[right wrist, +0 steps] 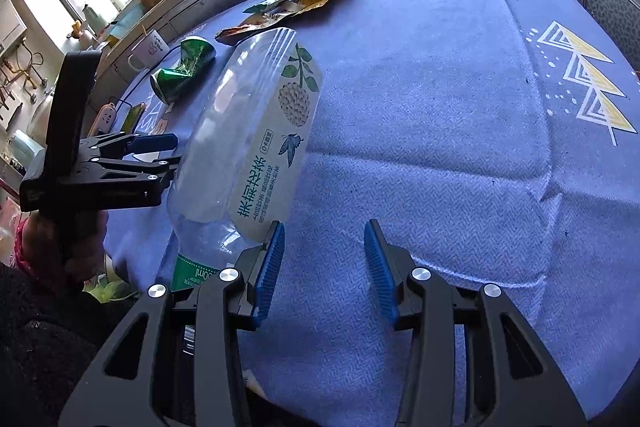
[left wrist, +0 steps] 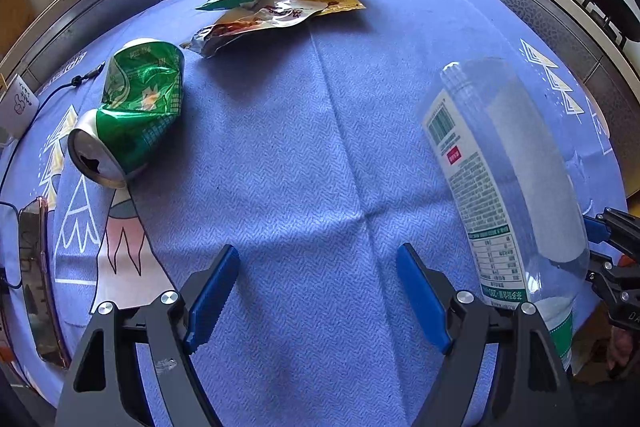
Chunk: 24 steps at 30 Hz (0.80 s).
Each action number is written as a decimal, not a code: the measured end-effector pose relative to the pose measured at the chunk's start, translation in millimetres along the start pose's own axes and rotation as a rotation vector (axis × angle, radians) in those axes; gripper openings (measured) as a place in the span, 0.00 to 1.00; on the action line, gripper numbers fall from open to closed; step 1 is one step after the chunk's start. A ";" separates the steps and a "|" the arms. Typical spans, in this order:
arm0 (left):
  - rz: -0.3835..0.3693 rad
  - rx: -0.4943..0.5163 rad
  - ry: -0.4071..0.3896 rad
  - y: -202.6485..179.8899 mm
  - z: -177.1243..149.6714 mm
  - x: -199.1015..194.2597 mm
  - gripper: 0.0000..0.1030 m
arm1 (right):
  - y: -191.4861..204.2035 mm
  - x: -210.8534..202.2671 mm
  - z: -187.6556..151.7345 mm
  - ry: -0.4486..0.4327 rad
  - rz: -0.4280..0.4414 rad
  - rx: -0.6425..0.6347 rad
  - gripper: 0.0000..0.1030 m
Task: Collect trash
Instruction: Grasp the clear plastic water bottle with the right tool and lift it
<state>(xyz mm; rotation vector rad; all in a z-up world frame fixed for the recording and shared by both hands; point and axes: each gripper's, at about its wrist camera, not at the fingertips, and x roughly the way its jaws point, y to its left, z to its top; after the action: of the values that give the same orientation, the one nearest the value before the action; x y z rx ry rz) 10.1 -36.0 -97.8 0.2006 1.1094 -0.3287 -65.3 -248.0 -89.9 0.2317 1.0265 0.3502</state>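
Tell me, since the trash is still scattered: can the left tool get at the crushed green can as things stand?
Probably yes. The left tool is open and empty above the blue tablecloth, and the crushed green aluminium can lies ahead to its left with bare cloth between. The clear plastic bottle is on the other side.

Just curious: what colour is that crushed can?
Green and silver; the crushed can shows best in the left wrist view.
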 end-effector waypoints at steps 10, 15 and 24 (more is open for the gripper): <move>-0.016 -0.009 -0.009 7.3 -0.8 -0.2 0.78 | 14.2 6.9 4.2 0.012 0.003 -0.031 0.41; -0.024 -0.015 -0.011 9.8 -0.6 -0.1 0.79 | 19.3 6.3 9.7 -0.008 0.003 -0.043 0.41; -0.081 -0.069 -0.094 33.3 9.5 -32.6 0.87 | 43.3 25.3 24.4 -0.006 0.067 -0.112 0.39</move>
<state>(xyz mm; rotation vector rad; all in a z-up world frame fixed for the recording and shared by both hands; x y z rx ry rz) 16.9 -2.8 -64.5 0.0785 1.0354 -0.3677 -39.9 -198.9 -82.6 0.1666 0.9920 0.4655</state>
